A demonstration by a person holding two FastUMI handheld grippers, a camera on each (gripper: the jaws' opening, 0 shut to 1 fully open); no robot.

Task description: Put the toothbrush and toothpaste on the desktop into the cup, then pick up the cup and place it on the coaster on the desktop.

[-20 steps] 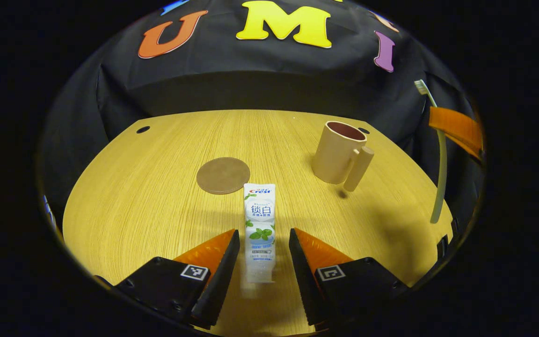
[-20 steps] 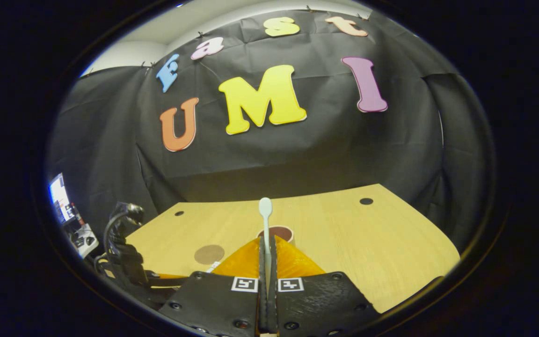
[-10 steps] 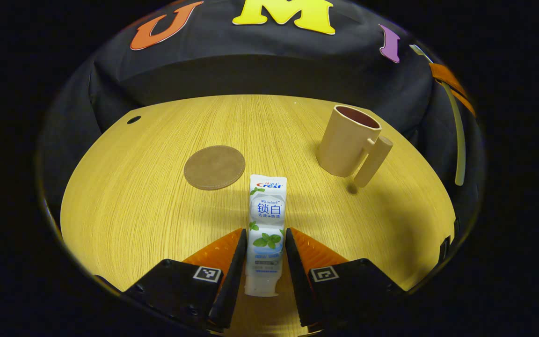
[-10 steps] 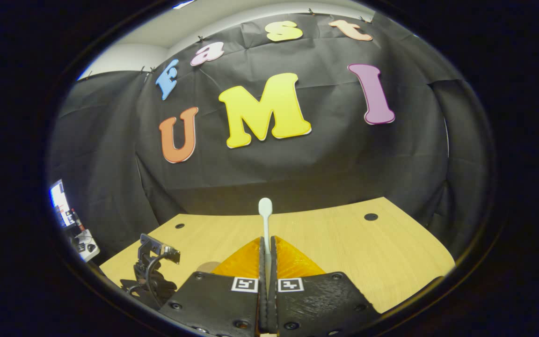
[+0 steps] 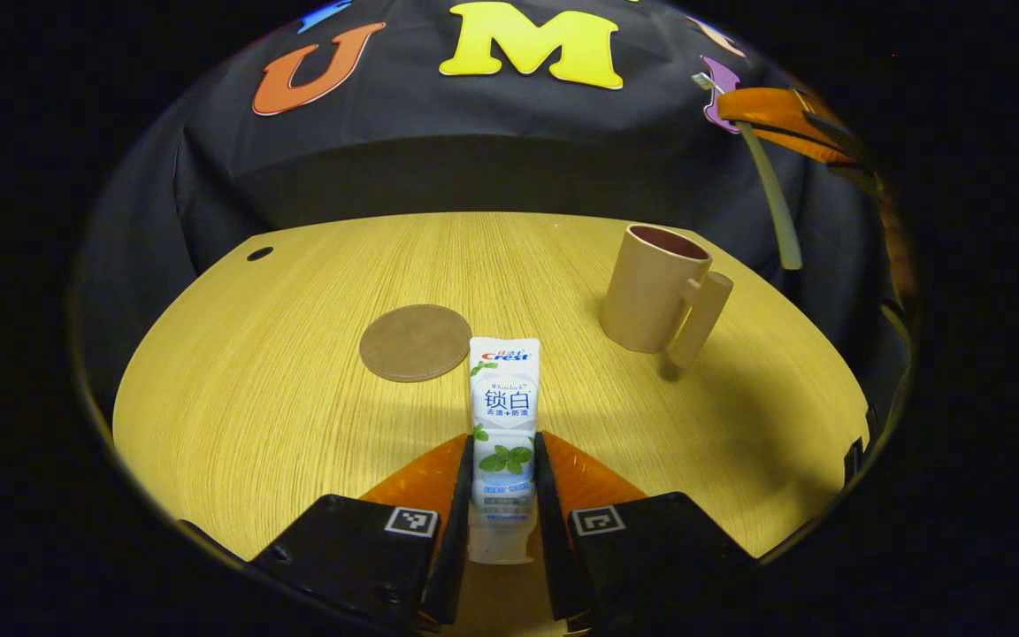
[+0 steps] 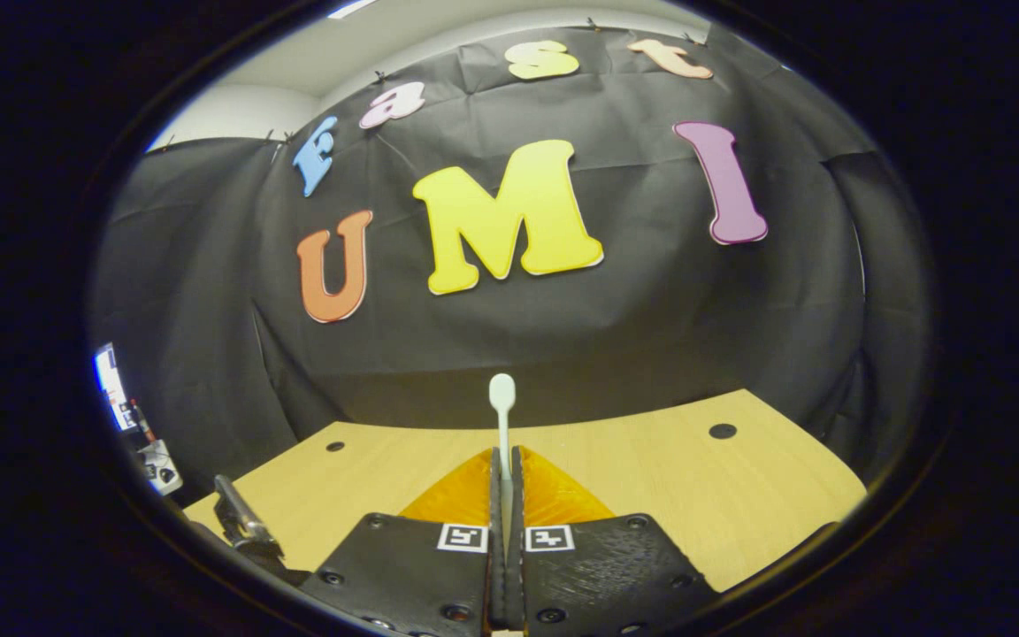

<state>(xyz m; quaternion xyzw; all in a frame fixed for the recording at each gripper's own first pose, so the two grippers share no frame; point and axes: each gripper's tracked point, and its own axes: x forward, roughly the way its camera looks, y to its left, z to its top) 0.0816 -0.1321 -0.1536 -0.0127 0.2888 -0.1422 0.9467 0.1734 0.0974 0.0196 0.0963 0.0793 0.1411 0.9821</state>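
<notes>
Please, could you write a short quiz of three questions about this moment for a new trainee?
1. True or false: the cup stands on the coaster.
2. What does the right gripper hold? A) toothbrush B) toothpaste C) nothing
3. Fill in: the left gripper has its jaws on the two sides of the ____.

Key: 1 false, the cup stands apart on the table. 2 A. 3 toothpaste.

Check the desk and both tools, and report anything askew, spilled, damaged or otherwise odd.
Nothing stands out. The cup stands upright on the desk, empty as far as its mouth shows. The coaster lies flat. The left tool is closed on the toothpaste; the right tool grips the toothbrush. No spills or damage show.
</notes>
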